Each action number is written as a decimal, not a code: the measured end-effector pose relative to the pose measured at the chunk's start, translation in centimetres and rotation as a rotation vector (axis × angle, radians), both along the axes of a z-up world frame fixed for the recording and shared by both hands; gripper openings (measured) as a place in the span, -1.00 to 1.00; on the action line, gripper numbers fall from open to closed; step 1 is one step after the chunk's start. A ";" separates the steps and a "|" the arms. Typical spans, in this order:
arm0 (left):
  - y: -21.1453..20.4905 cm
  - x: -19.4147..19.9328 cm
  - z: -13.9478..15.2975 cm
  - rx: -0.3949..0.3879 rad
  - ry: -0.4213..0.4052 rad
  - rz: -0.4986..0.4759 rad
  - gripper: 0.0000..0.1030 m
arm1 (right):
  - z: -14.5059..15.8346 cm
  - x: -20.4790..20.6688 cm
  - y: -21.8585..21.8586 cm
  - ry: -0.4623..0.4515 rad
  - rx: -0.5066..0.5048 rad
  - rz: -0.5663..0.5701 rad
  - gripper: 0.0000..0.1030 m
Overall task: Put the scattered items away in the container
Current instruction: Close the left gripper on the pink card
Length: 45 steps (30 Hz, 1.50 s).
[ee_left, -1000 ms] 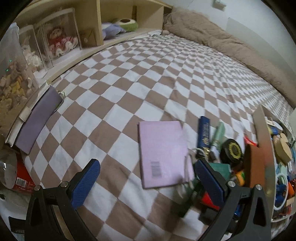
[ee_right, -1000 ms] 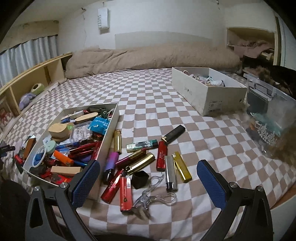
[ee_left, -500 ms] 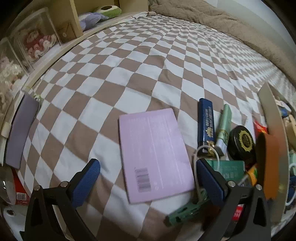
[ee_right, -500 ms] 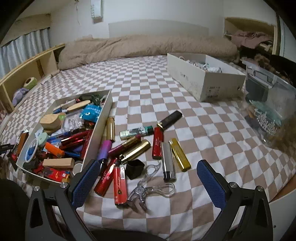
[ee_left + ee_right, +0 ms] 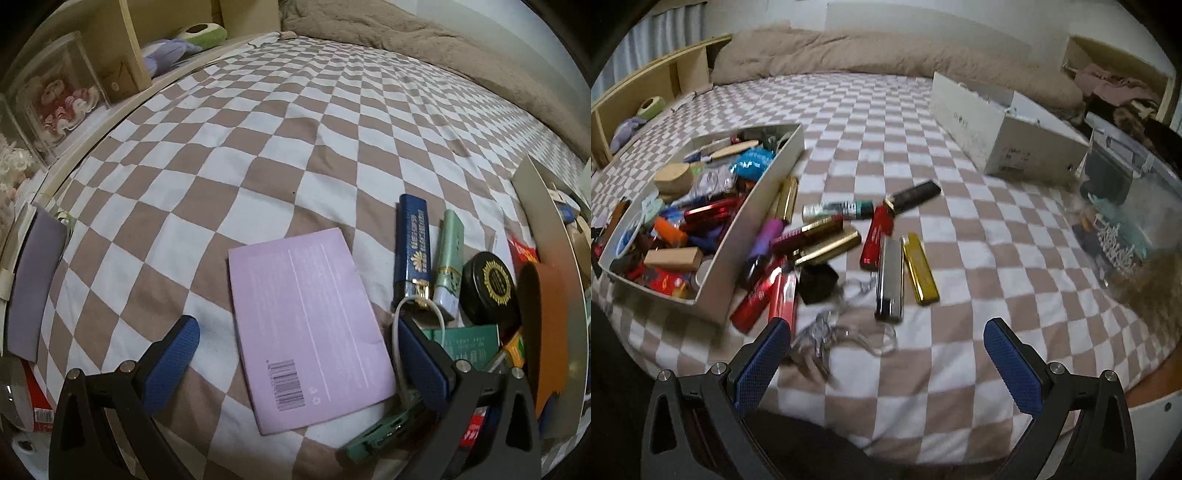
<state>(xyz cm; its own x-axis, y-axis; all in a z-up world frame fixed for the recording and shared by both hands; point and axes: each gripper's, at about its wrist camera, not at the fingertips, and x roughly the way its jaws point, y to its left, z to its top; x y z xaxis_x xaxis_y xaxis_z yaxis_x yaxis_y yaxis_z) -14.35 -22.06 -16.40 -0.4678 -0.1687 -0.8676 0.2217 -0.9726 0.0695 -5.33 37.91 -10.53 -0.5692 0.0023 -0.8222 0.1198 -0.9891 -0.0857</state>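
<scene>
My left gripper [image 5: 295,354] is open, its jaws straddling a flat lilac packet [image 5: 306,310] on the checkered bed. Right of it lie a blue lighter [image 5: 412,243], a green tube [image 5: 448,262] and a black round tin [image 5: 489,286], beside the container's wall [image 5: 543,221]. My right gripper [image 5: 886,354] is open and empty, low over clear scissors [image 5: 846,336]. Ahead lie silver [image 5: 889,280], gold [image 5: 920,273] and red [image 5: 877,236] lighters, a black cap [image 5: 817,280] and several tubes. The white container [image 5: 746,251] at left holds several items.
A white shoebox [image 5: 1004,125] stands at the back right and a clear plastic bin [image 5: 1134,206] at the far right. A wooden shelf with toys [image 5: 66,96] runs along the bed's left side. A beige duvet [image 5: 886,55] lies at the far end.
My left gripper has moved forward and down, so the lilac packet now sits between its jaws. My right gripper has dropped and closed in on the scissors and lighters.
</scene>
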 end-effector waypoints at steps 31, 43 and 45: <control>-0.7 4.3 1.6 0.057 0.129 0.021 0.29 | -3.8 -2.2 -2.3 -0.272 -0.173 0.047 -0.35; -0.3 6.6 4.0 0.114 0.195 0.046 0.29 | -2.7 -1.1 -2.2 -0.199 -0.195 0.060 -0.44; 0.1 6.9 4.7 0.113 0.212 0.035 0.29 | -2.5 -1.0 -1.9 -0.182 -0.211 0.045 -0.44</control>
